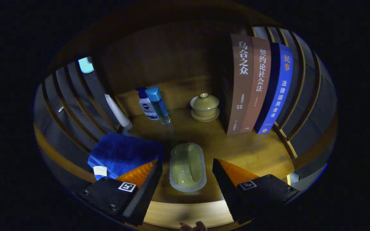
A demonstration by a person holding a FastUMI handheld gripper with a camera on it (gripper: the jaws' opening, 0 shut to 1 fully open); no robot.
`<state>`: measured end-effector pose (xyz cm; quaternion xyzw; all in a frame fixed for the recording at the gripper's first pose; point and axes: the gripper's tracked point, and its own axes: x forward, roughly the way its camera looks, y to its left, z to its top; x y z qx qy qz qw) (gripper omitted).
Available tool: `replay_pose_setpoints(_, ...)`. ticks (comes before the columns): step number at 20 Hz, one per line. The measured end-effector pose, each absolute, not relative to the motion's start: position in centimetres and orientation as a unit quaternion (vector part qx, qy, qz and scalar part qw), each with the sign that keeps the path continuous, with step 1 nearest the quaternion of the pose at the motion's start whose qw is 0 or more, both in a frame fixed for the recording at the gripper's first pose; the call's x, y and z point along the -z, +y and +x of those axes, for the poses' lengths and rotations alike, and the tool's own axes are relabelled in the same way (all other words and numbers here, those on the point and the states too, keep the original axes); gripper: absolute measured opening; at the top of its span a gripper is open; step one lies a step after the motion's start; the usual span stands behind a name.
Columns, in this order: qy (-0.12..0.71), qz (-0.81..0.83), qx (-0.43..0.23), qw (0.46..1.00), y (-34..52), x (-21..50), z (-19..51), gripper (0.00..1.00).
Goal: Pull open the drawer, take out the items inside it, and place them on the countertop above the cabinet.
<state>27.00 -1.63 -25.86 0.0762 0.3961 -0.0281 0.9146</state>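
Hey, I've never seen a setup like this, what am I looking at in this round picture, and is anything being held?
The camera rides on a hand-held gripper that a person carries; its two fingers stand open and grip nothing. Between them lies a pale oval plastic dish with a yellowish bar inside on a wooden surface. Beside one finger is a folded blue towel. Beyond stand a white pump bottle, a slim clear bottle with a blue cap, an olive lidded ceramic cup on a saucer and three upright books.
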Motion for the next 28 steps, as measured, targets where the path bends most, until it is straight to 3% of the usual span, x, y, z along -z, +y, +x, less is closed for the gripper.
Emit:
replay_pose_setpoints(5, 0.361, 0.061, 0.022, 0.930, -0.9, 24.0, 21.5, 0.99)
replay_pose_setpoints(14, 0.210, 0.056, -0.013, 0.976, 0.6, 18.5, 8.1, 0.99)
replay_pose_setpoints(20, 0.158, 0.052, -0.016, 0.986, 1.2, 21.5, 0.7, 0.99)
replay_pose_setpoints(28, 0.148, 0.057, 0.009, 0.987, -0.4, 28.7, -3.1, 0.99)
